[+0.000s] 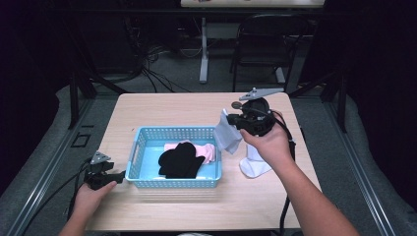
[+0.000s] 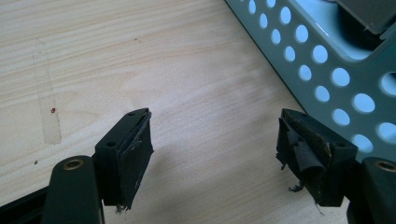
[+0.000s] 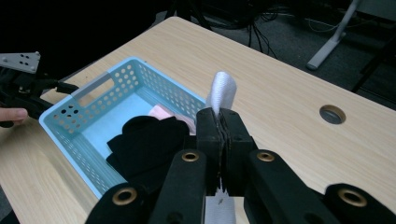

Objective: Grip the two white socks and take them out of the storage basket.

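Overhead, right gripper (image 1: 235, 123) raised right of the light blue perforated plastic basket (image 1: 140, 147), jaws pinching a pale grey sock (image 1: 227, 135), left gripper (image 1: 119, 176) low at its near-left corner, jaws spread, black sock (image 1: 179, 161) and pink sock (image 1: 209, 151) inside.

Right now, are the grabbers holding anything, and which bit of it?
The right gripper is shut on a grey sock, pinched near its top edge, above the basket. The left gripper is open, holding nothing.

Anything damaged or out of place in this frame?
Yes: the left gripper has frayed, peeling pads, worst on the one nearest the blue basket. Nothing else stands out.
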Tool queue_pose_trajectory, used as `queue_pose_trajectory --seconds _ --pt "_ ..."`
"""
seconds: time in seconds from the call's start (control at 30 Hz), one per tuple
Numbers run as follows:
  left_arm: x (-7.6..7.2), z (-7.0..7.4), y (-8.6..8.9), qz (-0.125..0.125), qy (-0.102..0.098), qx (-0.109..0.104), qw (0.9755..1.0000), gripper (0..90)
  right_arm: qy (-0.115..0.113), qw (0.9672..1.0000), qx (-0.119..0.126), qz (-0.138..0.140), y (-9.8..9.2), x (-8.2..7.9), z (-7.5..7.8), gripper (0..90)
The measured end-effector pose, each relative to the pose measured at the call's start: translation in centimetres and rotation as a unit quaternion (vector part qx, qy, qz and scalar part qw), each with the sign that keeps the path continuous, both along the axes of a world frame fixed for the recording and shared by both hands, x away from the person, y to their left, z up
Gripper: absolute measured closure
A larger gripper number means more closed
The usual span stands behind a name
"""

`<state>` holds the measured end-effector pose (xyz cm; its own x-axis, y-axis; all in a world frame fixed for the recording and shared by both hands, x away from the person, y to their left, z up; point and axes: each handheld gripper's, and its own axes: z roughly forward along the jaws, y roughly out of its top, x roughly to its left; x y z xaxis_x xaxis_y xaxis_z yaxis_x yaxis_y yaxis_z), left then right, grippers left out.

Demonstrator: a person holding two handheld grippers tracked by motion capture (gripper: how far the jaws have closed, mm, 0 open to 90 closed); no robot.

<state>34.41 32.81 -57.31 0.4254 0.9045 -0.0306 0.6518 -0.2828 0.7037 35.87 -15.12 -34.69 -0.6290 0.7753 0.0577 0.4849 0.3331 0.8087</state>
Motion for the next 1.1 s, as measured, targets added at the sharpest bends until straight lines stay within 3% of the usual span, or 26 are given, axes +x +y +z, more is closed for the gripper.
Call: queue_pose_trajectory --seconds 0.23,0.57,0.9,1.1 --pt "0.0 0.0 0.0 0.0 0.0 0.001 1.0 26.4 0.009 0.9998 0.0 -0.015 -1.8 -0.7 -1.1 88.0" --pt "0.0 -0.1 0.0 0.0 0.001 0.002 1.0 26.4 0.038 0.9986 0.011 -0.035 -3.6 -0.8 -4.2 88.0" --pt "0.0 -0.1 0.0 0.001 0.001 0.001 1.0 26.4 0.062 0.9963 0.012 -0.059 -4.9 -0.2 -7.1 88.0" --pt "0.0 -0.1 0.0 0.001 0.001 0.001 1.0 26.4 0.079 0.993 -0.002 -0.088 -6.3 0.8 -9.2 87.9"
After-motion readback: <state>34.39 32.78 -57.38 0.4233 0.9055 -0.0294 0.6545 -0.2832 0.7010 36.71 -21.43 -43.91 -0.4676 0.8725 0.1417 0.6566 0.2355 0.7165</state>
